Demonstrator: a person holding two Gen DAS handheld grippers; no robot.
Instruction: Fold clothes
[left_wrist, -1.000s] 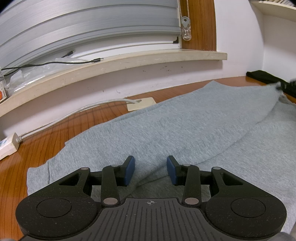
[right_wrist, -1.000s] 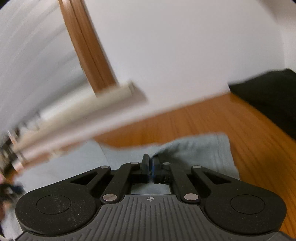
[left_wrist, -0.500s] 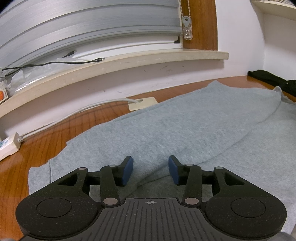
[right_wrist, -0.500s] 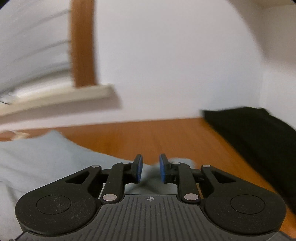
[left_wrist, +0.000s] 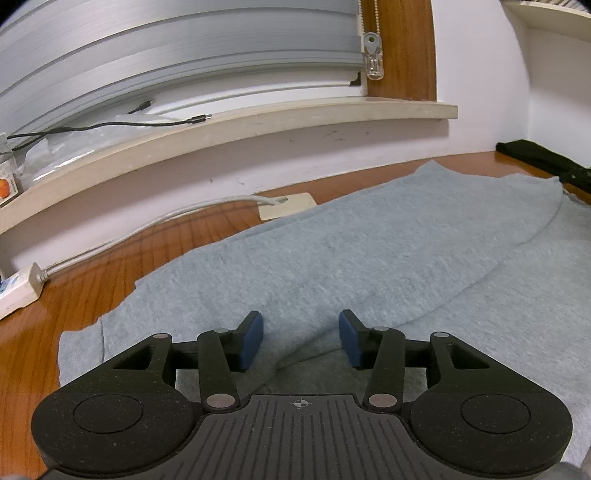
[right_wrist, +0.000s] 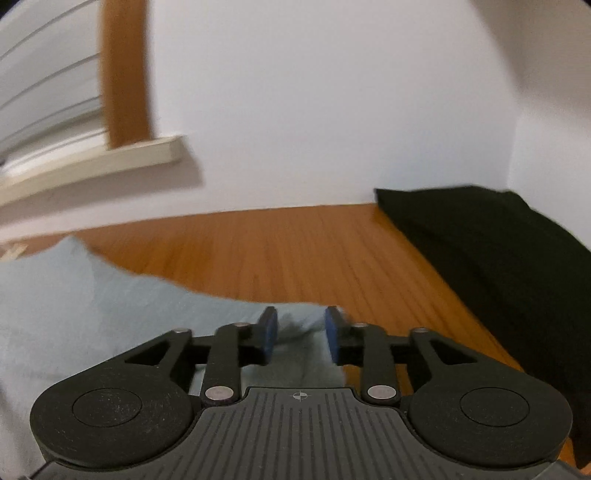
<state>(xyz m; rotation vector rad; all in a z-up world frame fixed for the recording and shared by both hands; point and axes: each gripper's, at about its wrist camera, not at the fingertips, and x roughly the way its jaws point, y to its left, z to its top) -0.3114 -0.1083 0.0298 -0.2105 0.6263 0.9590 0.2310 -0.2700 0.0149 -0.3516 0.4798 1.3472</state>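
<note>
A grey knit garment (left_wrist: 369, 251) lies spread over the wooden table (left_wrist: 110, 280), with one folded-over layer whose edge runs diagonally from near my left gripper to the far right. My left gripper (left_wrist: 301, 341) hovers over that fold edge; its jaws are opening, blue pads apart, with cloth below them but not pinched. In the right wrist view the garment's corner (right_wrist: 74, 302) lies on the table (right_wrist: 295, 251). My right gripper (right_wrist: 300, 338) sits over that corner, its jaws opening, and the cloth between the pads lies loose.
A folded black garment (right_wrist: 498, 266) lies at the table's right, by the wall; it also shows as the black garment (left_wrist: 535, 158) at far right. A white power strip (left_wrist: 18, 291) with its cable and a beige pad (left_wrist: 288, 206) lie near the wall. A window sill (left_wrist: 221, 129) runs above.
The right gripper went from shut on the grey cloth to open and swung level, letting the corner drop flat. The left gripper's jaws widened a little while staying in place.
</note>
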